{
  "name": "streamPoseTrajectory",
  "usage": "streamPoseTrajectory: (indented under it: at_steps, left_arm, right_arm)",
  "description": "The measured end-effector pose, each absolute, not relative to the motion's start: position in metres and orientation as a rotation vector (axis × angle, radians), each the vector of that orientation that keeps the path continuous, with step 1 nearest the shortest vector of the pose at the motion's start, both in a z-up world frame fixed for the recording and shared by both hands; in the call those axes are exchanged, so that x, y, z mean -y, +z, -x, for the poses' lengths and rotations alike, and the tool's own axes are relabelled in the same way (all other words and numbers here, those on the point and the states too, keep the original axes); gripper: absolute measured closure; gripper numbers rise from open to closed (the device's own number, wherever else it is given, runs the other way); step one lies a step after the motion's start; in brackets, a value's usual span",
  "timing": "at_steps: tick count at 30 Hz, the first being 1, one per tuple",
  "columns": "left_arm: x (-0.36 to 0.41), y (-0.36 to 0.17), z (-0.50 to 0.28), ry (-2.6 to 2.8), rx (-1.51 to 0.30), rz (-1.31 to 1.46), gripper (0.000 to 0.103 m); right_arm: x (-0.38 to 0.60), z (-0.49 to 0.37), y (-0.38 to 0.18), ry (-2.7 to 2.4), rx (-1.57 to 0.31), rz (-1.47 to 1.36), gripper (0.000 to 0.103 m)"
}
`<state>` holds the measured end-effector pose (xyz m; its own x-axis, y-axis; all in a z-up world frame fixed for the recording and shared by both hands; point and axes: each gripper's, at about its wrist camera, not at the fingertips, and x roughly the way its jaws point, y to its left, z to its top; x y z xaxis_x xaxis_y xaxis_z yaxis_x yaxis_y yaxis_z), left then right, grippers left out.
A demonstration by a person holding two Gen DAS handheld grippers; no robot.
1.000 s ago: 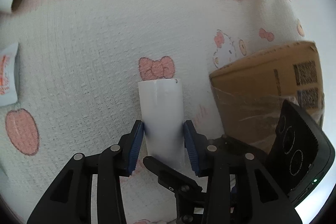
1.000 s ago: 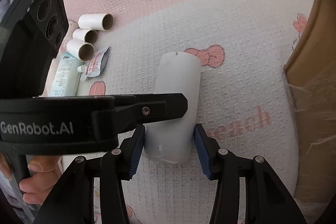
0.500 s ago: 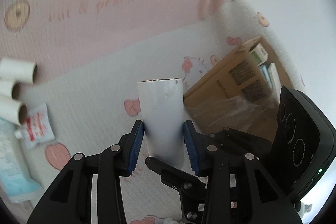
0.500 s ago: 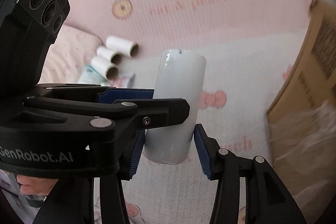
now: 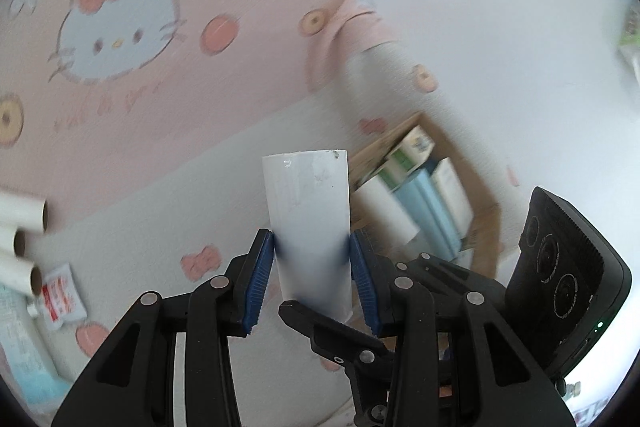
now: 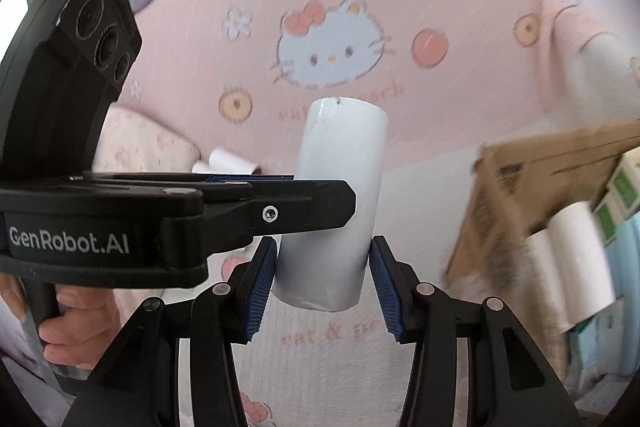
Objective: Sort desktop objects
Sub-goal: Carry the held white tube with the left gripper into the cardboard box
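Left wrist view: the left gripper (image 5: 312,277) clamps a white roll (image 5: 308,223), both blue pads pressed flat against its sides near the lower end. The roll stands upright, raised above the pink cartoon blanket (image 5: 160,67). The black right gripper (image 5: 560,287) crosses just beneath the roll and hides its bottom edge. Behind the roll lies a cardboard box (image 5: 476,187) holding another white roll and pale cartons, all blurred. Far to the roll's side, cardboard tubes (image 5: 20,239), a red-and-white sachet (image 5: 60,291) and a blue tube are partly cut off at the picture's edge.

Right wrist view: the right gripper (image 6: 322,287) grips the same white roll (image 6: 340,187) low down, its pads touching both sides; the roll leans slightly. The left gripper (image 6: 280,211) reaches across the roll's middle and covers part of it. A hand (image 6: 76,323) grasps its handle. The box (image 6: 540,187) beside the roll is smeared; its contents are hard to read.
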<state>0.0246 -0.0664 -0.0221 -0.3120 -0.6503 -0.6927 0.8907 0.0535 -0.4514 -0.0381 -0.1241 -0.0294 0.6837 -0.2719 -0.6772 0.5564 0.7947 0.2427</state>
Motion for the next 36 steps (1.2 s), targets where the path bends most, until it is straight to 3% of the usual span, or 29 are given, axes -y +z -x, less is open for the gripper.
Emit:
streamPoseTrajectory:
  at_steps: [8, 15, 30, 36]
  left_arm:
    - [0.093, 0.01, 0.016, -1.657, -0.892, -0.383, 0.06]
    - [0.121, 0.02, 0.047, -1.727, -0.898, -0.44, 0.06]
    - [0.172, -0.002, 0.085, -1.708, -1.092, -0.555, 0.061]
    - [0.188, -0.01, 0.096, -1.712, -1.216, -0.616, 0.064]
  right_arm:
    - [0.142, 0.059, 0.001, -0.596, -0.604, -0.441, 0.058]
    - [0.161, 0.085, 0.017, -0.663, -0.581, -0.463, 0.058]
    - [0.206, 0.134, 0.004, -0.639, -0.656, -0.648, 0.058]
    - [0.225, 0.139, -0.015, -0.624, -0.774, -0.695, 0.058]
